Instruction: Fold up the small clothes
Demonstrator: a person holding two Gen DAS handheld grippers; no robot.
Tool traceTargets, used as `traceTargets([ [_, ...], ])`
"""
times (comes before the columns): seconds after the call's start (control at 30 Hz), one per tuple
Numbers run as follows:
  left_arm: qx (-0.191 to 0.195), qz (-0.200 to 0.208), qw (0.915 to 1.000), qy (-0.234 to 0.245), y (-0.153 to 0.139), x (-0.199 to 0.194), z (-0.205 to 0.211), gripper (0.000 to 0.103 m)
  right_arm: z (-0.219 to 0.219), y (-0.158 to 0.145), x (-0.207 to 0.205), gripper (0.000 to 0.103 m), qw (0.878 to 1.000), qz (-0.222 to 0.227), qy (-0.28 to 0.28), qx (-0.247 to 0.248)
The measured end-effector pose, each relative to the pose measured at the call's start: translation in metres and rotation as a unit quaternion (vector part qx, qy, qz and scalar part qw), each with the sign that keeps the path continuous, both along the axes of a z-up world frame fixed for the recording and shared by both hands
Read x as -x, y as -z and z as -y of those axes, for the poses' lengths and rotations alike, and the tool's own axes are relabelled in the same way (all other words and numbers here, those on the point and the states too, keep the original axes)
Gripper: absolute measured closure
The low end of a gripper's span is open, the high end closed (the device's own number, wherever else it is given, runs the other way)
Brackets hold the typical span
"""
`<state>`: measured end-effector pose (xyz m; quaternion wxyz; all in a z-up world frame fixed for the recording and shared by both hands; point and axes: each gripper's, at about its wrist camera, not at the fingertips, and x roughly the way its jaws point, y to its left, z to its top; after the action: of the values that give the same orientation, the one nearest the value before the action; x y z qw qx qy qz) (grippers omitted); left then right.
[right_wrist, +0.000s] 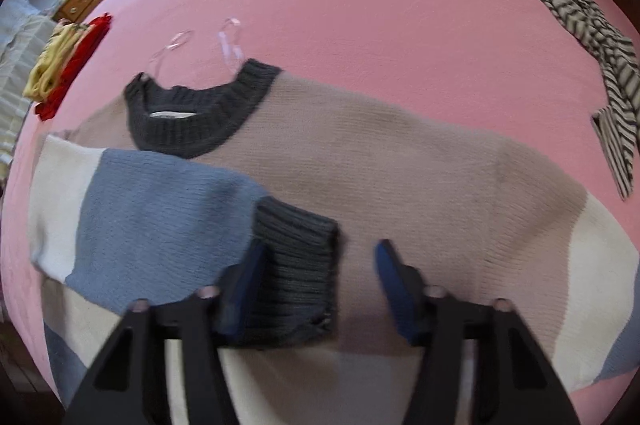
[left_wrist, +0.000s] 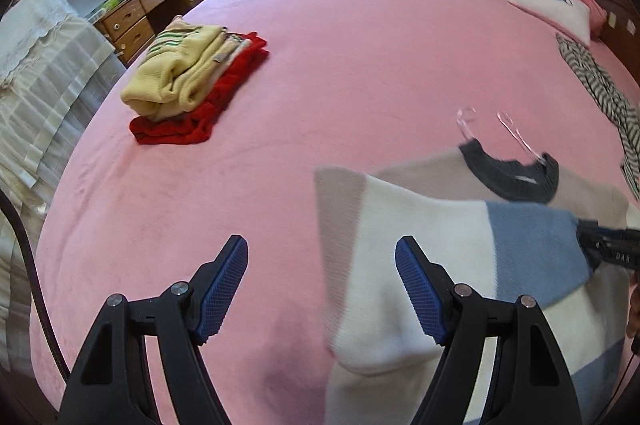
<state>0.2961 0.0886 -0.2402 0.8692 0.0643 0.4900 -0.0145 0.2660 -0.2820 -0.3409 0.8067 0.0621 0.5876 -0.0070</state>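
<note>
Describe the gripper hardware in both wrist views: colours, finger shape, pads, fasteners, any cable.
Both match: the left gripper and right gripper have matte black angular plastic fingers with triangular cut-outs, and two round silver fasteners per finger. Inner faces carry blue pads with a fine cross-hatch texture. A black cable curves along the left edge of the left wrist view. No sleeves show.

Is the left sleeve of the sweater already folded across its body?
Yes: in the right wrist view the blue and white sleeve lies across the sweater, its dark cuff resting on the beige chest.
</note>
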Motion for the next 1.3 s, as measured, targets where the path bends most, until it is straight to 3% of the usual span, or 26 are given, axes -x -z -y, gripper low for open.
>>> traceTargets([
  [0.2, 0.002, -0.016, 0.9999, -0.006, 0.014, -0.019, -0.013, 0.028, -0.008, -0.008, 0.006, 0.093, 0.999, 0.014, -0.002, 0.033],
  [0.33, -0.005, -0.034, 0.9994, 0.010, 0.035, -0.026, -0.002, 0.028, -0.001, -0.013, 0.018, 0.095, 0.999, 0.019, 0.020, 0.020],
  [0.57, -0.027, -0.054, 0.9981, 0.010, 0.066, -0.038, 0.015, 0.028, -0.006, -0.019, 0.021, 0.096, 0.998, 0.029, 0.039, 0.044],
  [0.8, -0.051, -0.049, 0.9974, 0.018, 0.072, -0.039, 0.032, 0.028, 0.005, -0.032, 0.027, 0.100, 0.993, 0.049, 0.082, 0.075],
  [1.03, -0.073, -0.069, 0.9949, 0.000, 0.095, -0.047, 0.035, 0.028, 0.010, -0.006, 0.029, 0.103, 0.991, 0.002, 0.092, 0.099],
  [1.1, -0.097, -0.072, 0.9926, 0.002, 0.102, -0.048, 0.041, 0.027, 0.014, -0.001, 0.031, 0.103, 0.988, -0.010, 0.100, 0.119],
  [1.17, -0.113, -0.070, 0.9911, 0.007, 0.105, -0.048, 0.046, 0.027, 0.021, 0.005, 0.034, 0.103, 0.989, -0.022, 0.107, 0.104],
  [1.3, -0.128, -0.065, 0.9895, 0.017, 0.093, -0.046, 0.053, 0.027, 0.028, -0.010, 0.043, 0.098, 0.989, -0.010, 0.114, 0.093],
])
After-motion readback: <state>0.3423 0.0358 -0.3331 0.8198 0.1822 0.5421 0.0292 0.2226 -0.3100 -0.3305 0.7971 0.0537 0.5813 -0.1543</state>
